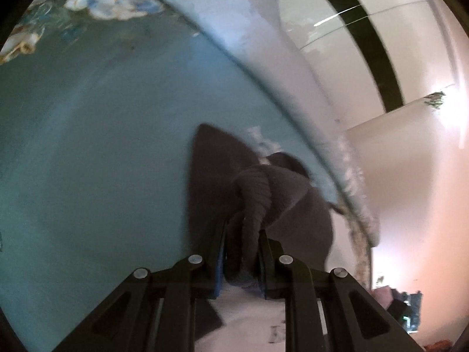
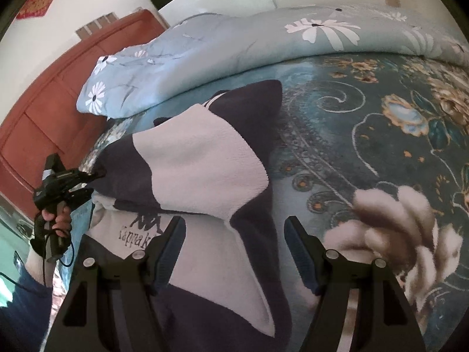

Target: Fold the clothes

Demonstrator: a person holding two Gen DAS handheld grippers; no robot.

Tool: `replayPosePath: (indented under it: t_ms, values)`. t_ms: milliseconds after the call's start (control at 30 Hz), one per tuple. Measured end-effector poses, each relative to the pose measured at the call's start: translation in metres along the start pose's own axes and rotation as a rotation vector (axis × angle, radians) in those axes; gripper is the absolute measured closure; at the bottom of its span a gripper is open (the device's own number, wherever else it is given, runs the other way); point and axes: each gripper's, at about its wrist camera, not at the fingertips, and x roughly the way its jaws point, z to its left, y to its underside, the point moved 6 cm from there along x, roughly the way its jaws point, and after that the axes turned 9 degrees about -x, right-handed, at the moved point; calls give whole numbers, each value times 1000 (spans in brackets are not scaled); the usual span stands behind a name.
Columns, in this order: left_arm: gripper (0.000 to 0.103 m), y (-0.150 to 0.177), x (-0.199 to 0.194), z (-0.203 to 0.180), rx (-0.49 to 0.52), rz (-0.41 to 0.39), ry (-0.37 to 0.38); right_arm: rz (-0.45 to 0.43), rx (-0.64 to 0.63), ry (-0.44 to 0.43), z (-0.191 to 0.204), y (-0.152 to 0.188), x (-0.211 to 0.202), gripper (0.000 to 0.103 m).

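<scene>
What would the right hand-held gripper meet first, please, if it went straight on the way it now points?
Most likely the navy-and-white sweatshirt: the right hand-held gripper is open, and the garment's folded sleeve lies directly ahead between its fingers, on the teal floral bedspread. Depth is unclear.

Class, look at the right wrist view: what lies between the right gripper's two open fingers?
In the right wrist view, the right gripper spans the navy-and-white sweatshirt; its dark fabric fills the gap, lying on the floral bedspread.

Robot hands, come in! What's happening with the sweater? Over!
Left gripper shut on sweater cuff. Right gripper open above sweater, holding nothing. Sweater part-folded on bed. Quilt behind, not in the way.
</scene>
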Motion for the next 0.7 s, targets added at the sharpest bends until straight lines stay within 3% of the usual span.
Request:
replayPosePath:
  t_ms: [200, 400, 533, 700]
  values:
    - [80, 2, -2, -1, -16, 19, 29, 10, -9, 9, 5, 1, -3, 32]
    - [57, 22, -37, -16, 60, 15, 49, 0, -26, 17, 12, 9, -25, 32]
    - [49, 49, -64, -11, 141, -6, 2, 29, 12, 12, 9, 37, -39, 32]
    - [47, 101, -92, 23, 210, 18, -83, 78, 90, -8, 7, 86, -54, 32]
